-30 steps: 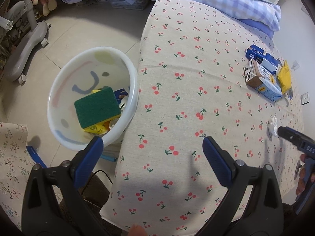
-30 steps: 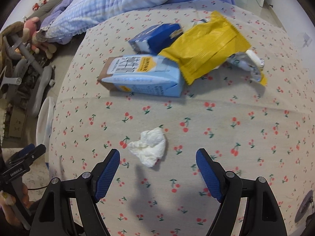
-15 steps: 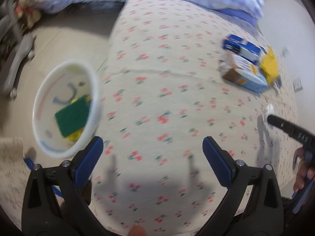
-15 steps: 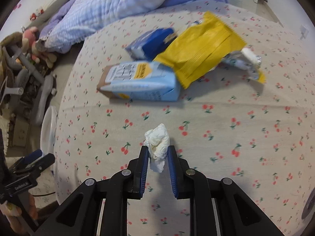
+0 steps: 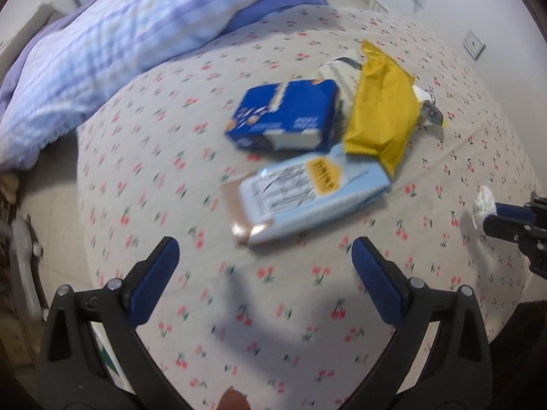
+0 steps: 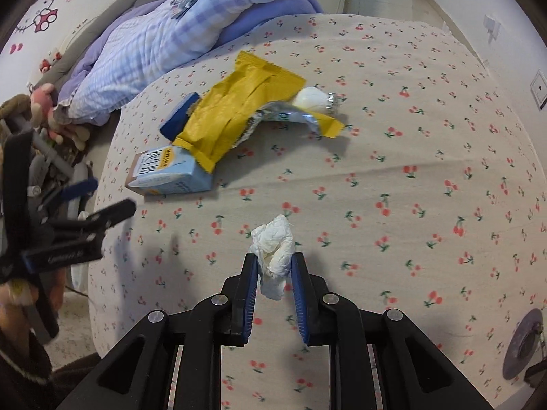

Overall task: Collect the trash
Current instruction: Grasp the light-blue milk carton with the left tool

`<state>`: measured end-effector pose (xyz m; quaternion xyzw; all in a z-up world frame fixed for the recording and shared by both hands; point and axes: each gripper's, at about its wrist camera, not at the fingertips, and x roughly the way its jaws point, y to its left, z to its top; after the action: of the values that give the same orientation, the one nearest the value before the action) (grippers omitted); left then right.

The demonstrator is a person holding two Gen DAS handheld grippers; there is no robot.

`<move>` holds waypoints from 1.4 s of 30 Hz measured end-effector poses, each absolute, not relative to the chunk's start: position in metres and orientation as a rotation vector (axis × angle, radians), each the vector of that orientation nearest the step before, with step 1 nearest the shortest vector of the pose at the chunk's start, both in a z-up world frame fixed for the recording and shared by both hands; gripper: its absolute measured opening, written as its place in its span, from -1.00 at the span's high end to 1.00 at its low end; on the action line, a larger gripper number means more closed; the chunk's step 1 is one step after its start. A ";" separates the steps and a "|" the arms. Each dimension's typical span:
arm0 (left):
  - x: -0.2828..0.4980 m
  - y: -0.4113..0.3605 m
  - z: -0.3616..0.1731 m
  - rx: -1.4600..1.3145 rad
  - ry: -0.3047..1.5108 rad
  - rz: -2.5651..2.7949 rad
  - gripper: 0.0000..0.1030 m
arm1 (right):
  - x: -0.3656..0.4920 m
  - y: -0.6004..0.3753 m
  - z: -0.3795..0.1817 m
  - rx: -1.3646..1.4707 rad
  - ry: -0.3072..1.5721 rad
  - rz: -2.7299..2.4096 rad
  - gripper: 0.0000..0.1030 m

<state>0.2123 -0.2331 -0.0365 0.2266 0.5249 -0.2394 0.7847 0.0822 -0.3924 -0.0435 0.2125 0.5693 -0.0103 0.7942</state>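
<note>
My right gripper [image 6: 273, 268] is shut on a crumpled white tissue [image 6: 275, 247] and holds it above the cherry-print tablecloth [image 6: 410, 188]. The tissue also shows in the left wrist view [image 5: 483, 205], at the tip of the right gripper [image 5: 492, 217]. My left gripper [image 5: 265, 259] is open and empty, just short of a light blue carton [image 5: 307, 194]. Behind the carton lie a dark blue box [image 5: 287, 116] and a yellow wrapper [image 5: 383, 112]. In the right wrist view the carton [image 6: 171, 174], yellow wrapper [image 6: 232, 112] and a foil wrapper [image 6: 290, 116] lie far left of the tissue.
A checked blue quilt [image 5: 119, 41] lies on the bed behind the table. The table's left edge [image 5: 82, 184] drops to the floor. A white bulb-like object [image 6: 312, 99] lies by the foil wrapper. My left gripper shows at the left of the right wrist view [image 6: 68, 235].
My right gripper closed on the tissue and lifted it off the cloth. My left gripper swung right, away from the white bin, toward the cartons; the bin has left view.
</note>
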 end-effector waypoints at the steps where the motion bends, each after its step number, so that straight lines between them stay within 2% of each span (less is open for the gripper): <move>1: 0.216 -0.243 -0.039 0.507 1.132 -0.534 -0.95 | 0.080 -0.397 -0.043 0.454 1.222 -0.025 0.60; 11: 0.216 -0.283 -0.061 0.637 1.147 -0.579 -0.95 | 0.065 -0.445 -0.045 0.511 1.204 -0.067 0.60; 18: 0.180 -0.277 -0.052 0.660 1.108 -0.605 -0.63 | 0.060 -0.459 -0.045 0.559 1.194 -0.083 0.60; 23: 0.163 -0.270 -0.048 0.683 1.128 -0.617 -0.54 | 0.058 -0.454 -0.042 0.577 1.189 -0.068 0.60; 30: 0.186 -0.263 -0.039 0.637 1.113 -0.578 -0.54 | 0.059 -0.445 -0.040 0.572 1.184 -0.052 0.60; 35: 0.199 -0.278 -0.053 0.694 1.112 -0.603 -0.54 | 0.062 -0.444 -0.040 0.552 1.186 -0.057 0.60; 42: 0.189 -0.300 -0.065 0.873 1.036 -0.662 -0.73 | 0.061 -0.450 -0.048 0.549 1.203 -0.076 0.60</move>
<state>0.1887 -0.2996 -0.0645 0.3961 0.4705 -0.3006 0.7290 0.0610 -0.4496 -0.0477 0.2547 0.5586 -0.0351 0.7886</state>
